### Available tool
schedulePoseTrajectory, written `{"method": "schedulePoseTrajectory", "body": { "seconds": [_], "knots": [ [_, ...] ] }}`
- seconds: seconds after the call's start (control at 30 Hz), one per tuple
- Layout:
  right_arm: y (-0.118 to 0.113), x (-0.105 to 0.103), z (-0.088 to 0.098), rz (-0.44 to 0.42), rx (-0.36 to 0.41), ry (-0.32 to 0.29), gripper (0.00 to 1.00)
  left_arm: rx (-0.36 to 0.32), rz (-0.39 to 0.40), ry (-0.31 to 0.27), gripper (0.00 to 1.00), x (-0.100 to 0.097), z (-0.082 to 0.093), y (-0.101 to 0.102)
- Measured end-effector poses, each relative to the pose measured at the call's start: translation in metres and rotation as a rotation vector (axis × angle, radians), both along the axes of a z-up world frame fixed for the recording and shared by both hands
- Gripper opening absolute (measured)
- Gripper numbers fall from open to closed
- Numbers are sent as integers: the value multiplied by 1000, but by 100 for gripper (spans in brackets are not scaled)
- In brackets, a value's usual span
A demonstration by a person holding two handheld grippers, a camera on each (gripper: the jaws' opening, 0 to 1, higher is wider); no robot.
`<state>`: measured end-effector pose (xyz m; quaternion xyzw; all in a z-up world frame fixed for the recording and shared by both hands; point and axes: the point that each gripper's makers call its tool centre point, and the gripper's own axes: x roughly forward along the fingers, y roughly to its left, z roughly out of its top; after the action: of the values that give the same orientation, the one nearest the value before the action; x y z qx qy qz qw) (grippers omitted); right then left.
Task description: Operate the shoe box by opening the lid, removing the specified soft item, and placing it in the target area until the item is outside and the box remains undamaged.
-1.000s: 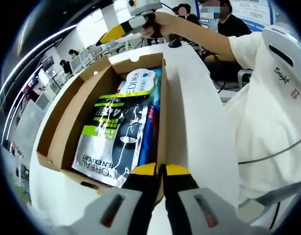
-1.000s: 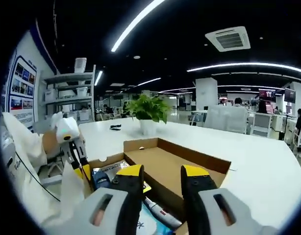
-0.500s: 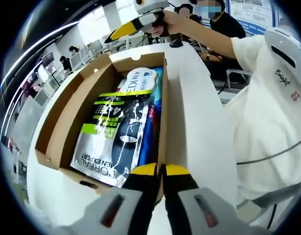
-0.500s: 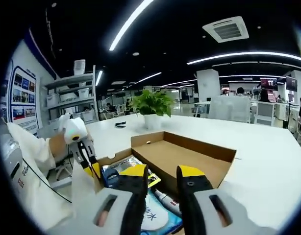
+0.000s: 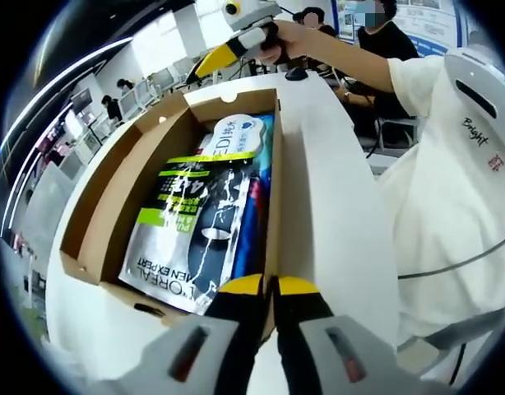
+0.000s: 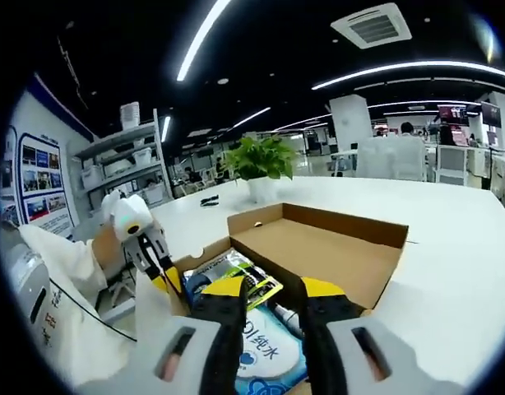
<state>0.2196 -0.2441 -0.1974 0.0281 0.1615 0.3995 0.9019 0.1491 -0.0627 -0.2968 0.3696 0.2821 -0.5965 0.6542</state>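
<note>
Box [image 5: 104, 193]: sitting open on the white surface [image 5: 331, 206], packs [image 5: 199, 222] lying inside.
Left claw [image 5: 269, 288]: pinching the box's wall.
Right claw [image 6: 273, 288]: hanging over the packs, jaws a little apart.

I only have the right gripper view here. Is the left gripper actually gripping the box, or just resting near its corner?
Observer: In the left gripper view, the left gripper has its jaws shut on the near end of one side wall of the shoe box.
Operator: What lies on top inside?
Observer: A silver and black pouch printed L'OREAL MEN EXPERT lies flat, overlapping a blue and white pack.
Operator: Where is my gripper over the box?
Observer: The right gripper hangs above the box's far end and looks clear of the packs.
</note>
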Motion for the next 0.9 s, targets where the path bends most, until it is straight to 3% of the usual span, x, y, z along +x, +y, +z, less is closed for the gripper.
{"method": "schedulePoseTrajectory", "body": {
  "seconds": [0.33,0.63,0.7,0.9],
  "knots": [
    [19,-2,-21,43,51,124,26,-20,3,-3,4,1,1,0],
    [26,2,-25,67,45,168,26,-22,1,-10,4,1,2,0],
    [29,3,-27,71,54,187,27,-21,35,8,4,2,2,1],
    [34,8,-37,63,16,215,32,-17,21,6,4,1,1,1]
  ]
}}
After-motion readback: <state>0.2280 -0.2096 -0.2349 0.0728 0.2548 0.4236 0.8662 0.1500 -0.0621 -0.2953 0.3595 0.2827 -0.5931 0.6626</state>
